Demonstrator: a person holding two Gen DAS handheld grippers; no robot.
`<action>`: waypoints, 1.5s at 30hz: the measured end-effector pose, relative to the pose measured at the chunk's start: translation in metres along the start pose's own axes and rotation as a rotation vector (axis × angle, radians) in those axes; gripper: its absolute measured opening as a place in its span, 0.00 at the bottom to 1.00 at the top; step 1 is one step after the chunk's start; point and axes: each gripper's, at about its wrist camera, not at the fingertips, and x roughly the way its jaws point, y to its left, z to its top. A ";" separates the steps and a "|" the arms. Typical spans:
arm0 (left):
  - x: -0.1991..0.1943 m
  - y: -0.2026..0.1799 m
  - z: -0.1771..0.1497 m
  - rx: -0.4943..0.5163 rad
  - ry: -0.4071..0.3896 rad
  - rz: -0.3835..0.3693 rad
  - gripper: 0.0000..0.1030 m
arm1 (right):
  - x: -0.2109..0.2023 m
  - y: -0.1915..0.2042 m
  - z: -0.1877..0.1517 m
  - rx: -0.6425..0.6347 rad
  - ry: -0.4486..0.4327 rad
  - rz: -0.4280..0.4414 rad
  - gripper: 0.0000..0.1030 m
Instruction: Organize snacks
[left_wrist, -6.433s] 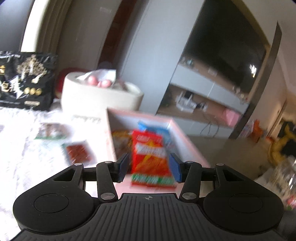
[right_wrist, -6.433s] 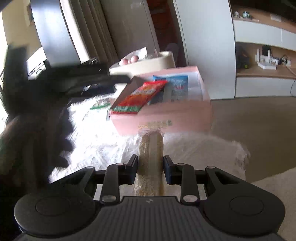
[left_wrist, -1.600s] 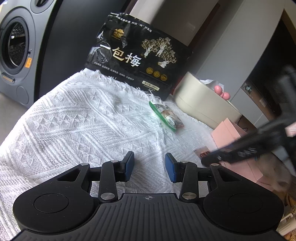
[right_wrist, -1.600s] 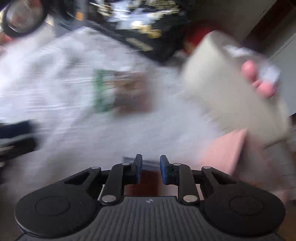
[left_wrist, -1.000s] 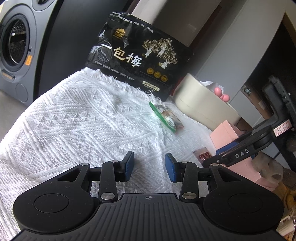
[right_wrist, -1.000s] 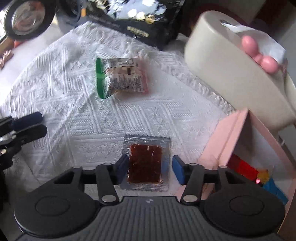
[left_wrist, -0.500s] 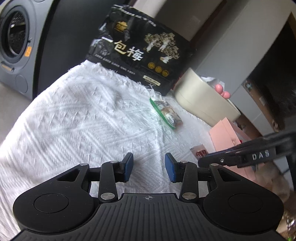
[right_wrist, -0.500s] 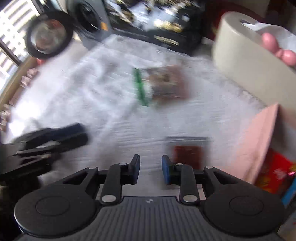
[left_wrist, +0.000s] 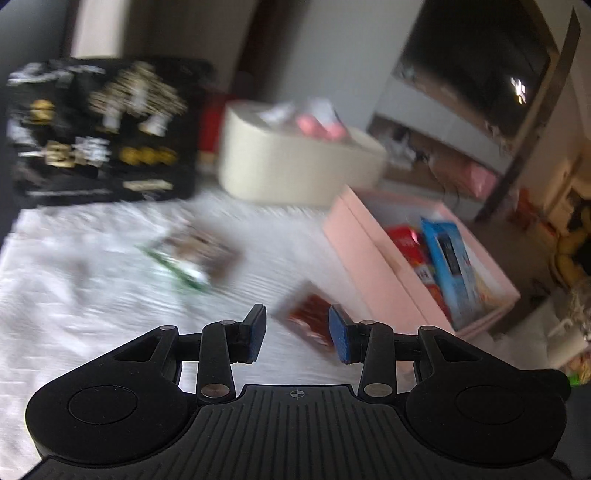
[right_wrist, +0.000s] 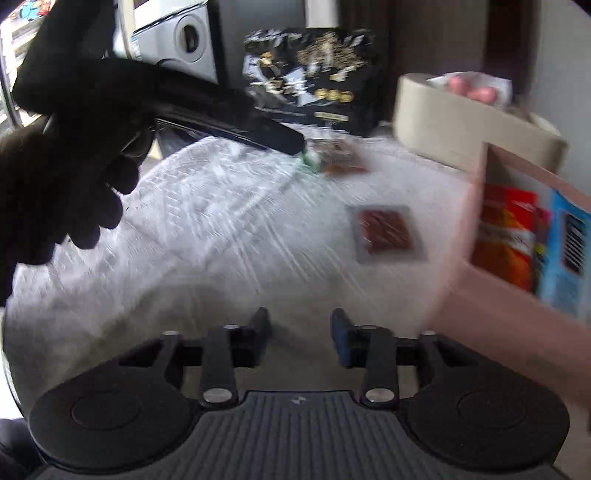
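Observation:
A small clear packet with a dark red snack (right_wrist: 386, 233) lies on the white cloth (right_wrist: 221, 229); in the left wrist view it (left_wrist: 308, 319) lies just ahead of my left gripper (left_wrist: 297, 332), which is open and empty. A green-edged snack packet (left_wrist: 192, 260) lies further back; it also shows in the right wrist view (right_wrist: 328, 155). The pink box (left_wrist: 369, 254) holds red and blue packets (left_wrist: 445, 258). My right gripper (right_wrist: 300, 338) is open and empty, low over the cloth's near edge. Both views are blurred.
A large black snack bag (left_wrist: 99, 133) stands at the back. A cream tub (left_wrist: 295, 166) with pink items sits beside it. The left-hand device (right_wrist: 166, 107) reaches over the cloth in the right wrist view. A washing machine (right_wrist: 177, 40) stands behind.
My left gripper has swung right, from facing the black bag to over the red packet beside the pink box. My right gripper has pulled back from the red packet and opened wider.

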 end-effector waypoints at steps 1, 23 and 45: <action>0.010 -0.010 0.000 0.011 0.015 0.014 0.41 | -0.001 -0.002 -0.006 0.006 -0.020 -0.020 0.50; 0.066 -0.071 -0.023 0.375 0.068 0.347 0.53 | 0.003 -0.038 -0.025 0.208 -0.122 0.085 0.59; 0.066 -0.025 0.003 0.060 0.023 0.363 0.52 | 0.004 -0.037 -0.025 0.195 -0.121 0.075 0.60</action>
